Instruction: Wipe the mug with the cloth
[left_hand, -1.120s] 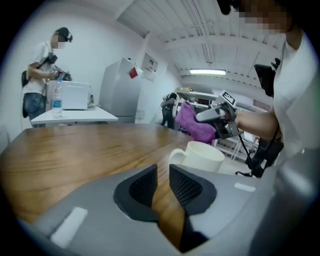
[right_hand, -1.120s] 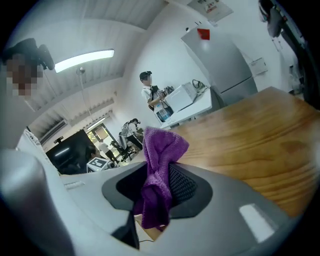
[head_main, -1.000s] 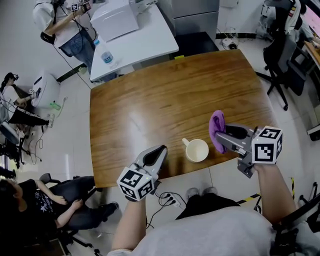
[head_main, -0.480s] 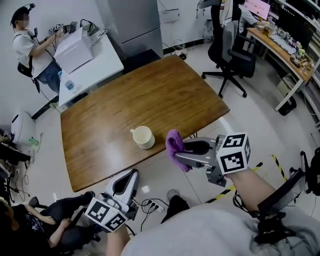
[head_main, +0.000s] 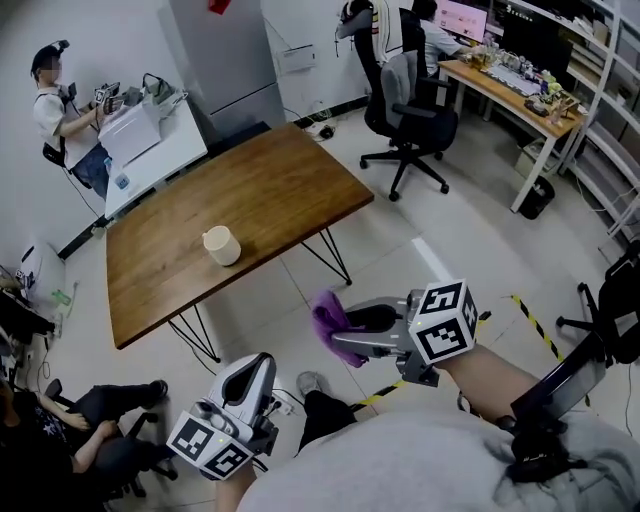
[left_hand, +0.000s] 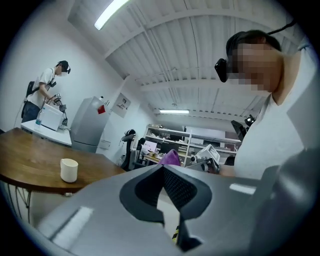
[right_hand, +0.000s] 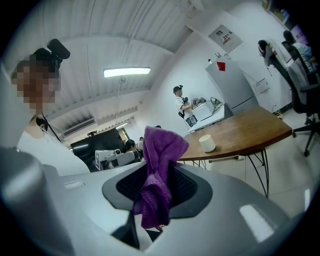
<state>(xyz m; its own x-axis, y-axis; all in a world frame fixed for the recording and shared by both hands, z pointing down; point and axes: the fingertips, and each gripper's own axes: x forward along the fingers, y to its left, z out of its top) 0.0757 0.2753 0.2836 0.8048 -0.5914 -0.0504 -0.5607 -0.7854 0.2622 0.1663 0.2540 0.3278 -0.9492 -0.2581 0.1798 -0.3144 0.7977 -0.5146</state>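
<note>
On counter (head_main: 270, 190), well apart from both tools: mug (head_main: 221, 245), upright, untouched. Purple cloth (head_main: 326, 318) clamped in right tool (head_main: 338, 334); left tool (head_main: 258, 368) closed, empty. Wiping not yet begun; approach to mug judged required next.

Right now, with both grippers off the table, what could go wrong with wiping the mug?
1. The mug stands free on the table, and the left gripper is shut and empty, far from it. Wiped one-handed, it could slide or tip.
2. The right gripper pinches the cloth at a bunched fold, with much of it loose; rubbing might pull it out.
</note>
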